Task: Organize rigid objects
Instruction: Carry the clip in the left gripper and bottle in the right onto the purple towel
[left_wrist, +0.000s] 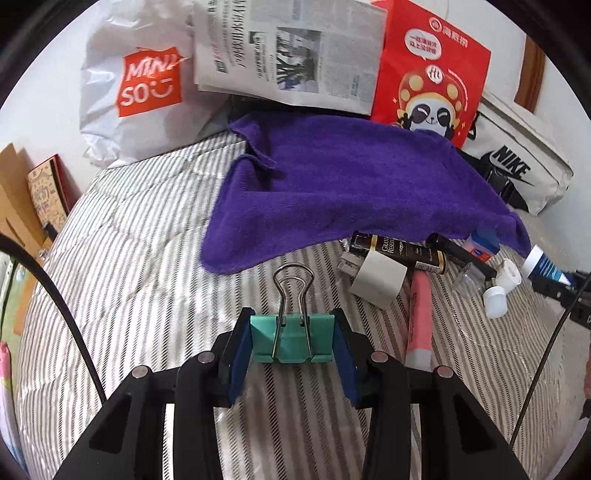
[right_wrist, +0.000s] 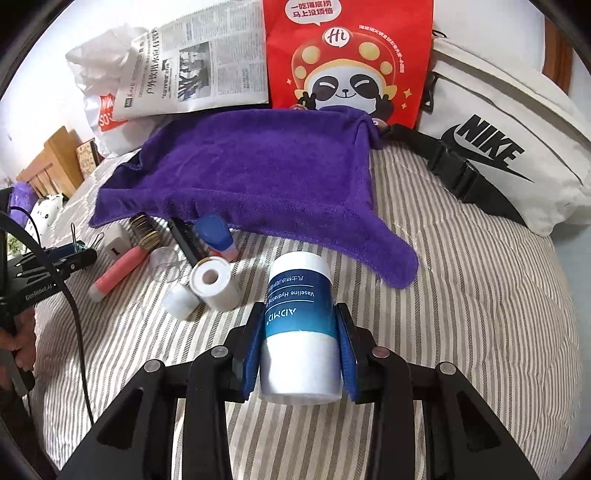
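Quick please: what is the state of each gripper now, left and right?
Left gripper: closed on the green binder clip.
Right gripper: closed on the white and blue Vaseline tube.

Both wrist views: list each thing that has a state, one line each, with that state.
left tongs: shut on the binder clip
binder clip: gripped, wire handles up
right tongs: shut on the Vaseline tube
Vaseline tube: gripped, off the bed
purple towel: spread out, partly covering small items
paper roll: lying on its side
Nike bag: buckle fastened
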